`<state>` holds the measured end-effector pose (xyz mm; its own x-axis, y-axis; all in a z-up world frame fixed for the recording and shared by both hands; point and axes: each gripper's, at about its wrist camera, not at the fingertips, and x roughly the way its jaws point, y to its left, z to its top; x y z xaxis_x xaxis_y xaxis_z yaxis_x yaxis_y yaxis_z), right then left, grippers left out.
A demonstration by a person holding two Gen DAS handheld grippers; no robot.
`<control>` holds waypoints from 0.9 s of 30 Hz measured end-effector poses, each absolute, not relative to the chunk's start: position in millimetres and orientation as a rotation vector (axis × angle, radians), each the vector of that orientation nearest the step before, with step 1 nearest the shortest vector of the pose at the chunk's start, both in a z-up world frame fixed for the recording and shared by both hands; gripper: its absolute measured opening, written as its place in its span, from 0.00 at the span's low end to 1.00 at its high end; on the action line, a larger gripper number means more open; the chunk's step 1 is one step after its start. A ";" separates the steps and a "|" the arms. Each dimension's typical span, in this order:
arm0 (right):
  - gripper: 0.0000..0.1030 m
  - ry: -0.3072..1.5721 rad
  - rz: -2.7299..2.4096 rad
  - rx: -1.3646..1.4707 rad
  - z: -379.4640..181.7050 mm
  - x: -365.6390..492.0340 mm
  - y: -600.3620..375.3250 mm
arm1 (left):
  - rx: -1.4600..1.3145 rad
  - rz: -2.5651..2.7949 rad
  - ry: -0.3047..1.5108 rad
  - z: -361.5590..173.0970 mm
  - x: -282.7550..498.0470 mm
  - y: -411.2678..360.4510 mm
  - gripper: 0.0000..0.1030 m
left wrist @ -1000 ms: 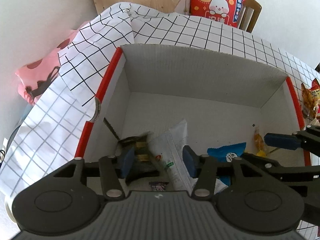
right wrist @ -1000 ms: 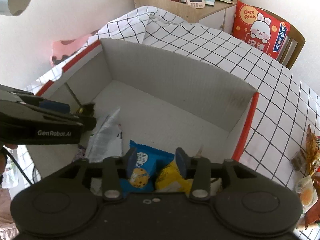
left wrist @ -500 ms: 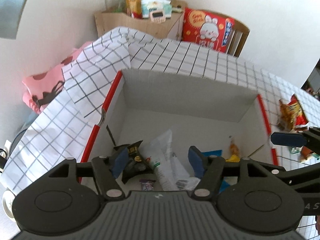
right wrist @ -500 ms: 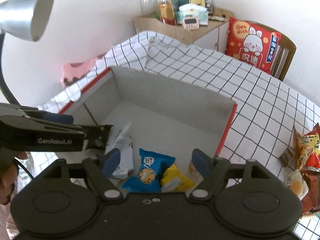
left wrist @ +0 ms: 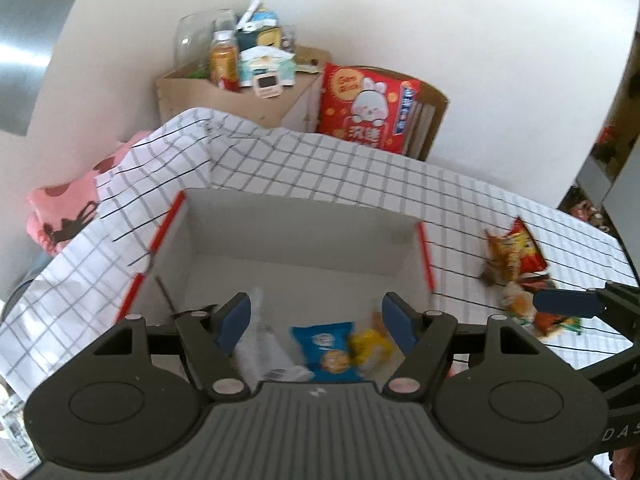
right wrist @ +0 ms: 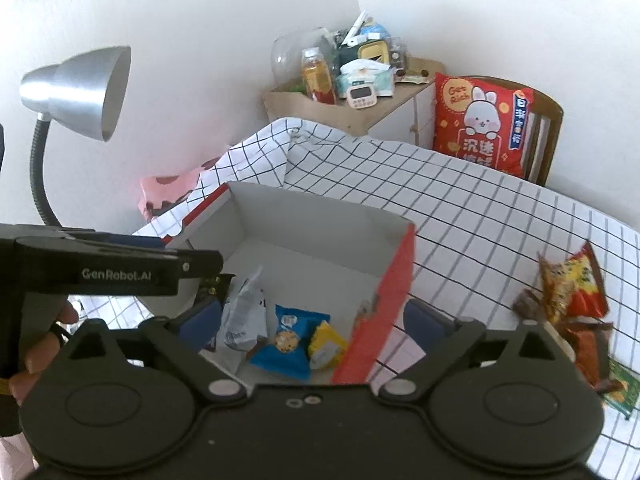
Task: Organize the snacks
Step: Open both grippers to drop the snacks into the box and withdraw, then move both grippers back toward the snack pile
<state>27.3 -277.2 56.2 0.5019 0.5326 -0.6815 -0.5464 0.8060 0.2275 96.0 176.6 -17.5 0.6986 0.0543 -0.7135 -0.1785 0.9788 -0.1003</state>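
Observation:
A white cardboard box (left wrist: 304,232) with red edges stands on the checked tablecloth. In it lie a blue cookie pack (left wrist: 328,348), a yellow pack (left wrist: 370,346) and a clear white bag (left wrist: 260,344). My left gripper (left wrist: 316,320) hovers above the box's near side. Its jaws are opening, with nothing pressed between them. My right gripper (right wrist: 314,320) hangs over the box's red right wall (right wrist: 384,308). Its jaws are also opening wide and are empty. The blue pack (right wrist: 288,336), yellow pack (right wrist: 326,344) and white bag (right wrist: 244,312) lie below it. A pile of loose snacks (right wrist: 572,292) sits to the right.
A silver desk lamp (right wrist: 80,88) leans over the left side. Behind the table stand a wooden cabinet (right wrist: 348,112) crowded with bottles and a timer, and a chair holding a red rabbit cushion (right wrist: 480,120). A pink cloth (left wrist: 60,220) lies beyond the table's left edge.
Both grippers have risen and drawn back from inside the box while their jaws widened. The blue and yellow packs and the white bag stay lying in the box.

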 end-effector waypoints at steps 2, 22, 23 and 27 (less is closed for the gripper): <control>0.95 0.810 0.641 -0.007 58.5 23.3 -292.0 | -0.170 0.106 0.787 -15.8 95.9 163.2 0.70; 0.95 0.817 0.417 0.015 41.6 17.0 -450.8 | -0.133 -0.067 0.872 -37.2 129.2 18.5 0.70; 0.95 0.821 0.407 0.014 39.1 18.7 -457.5 | -0.131 -0.065 0.878 -39.4 133.1 11.4 0.70; 0.95 0.839 0.368 0.004 27.3 28.4 -487.6 | -0.126 -0.045 0.900 -49.9 149.9 -11.8 0.70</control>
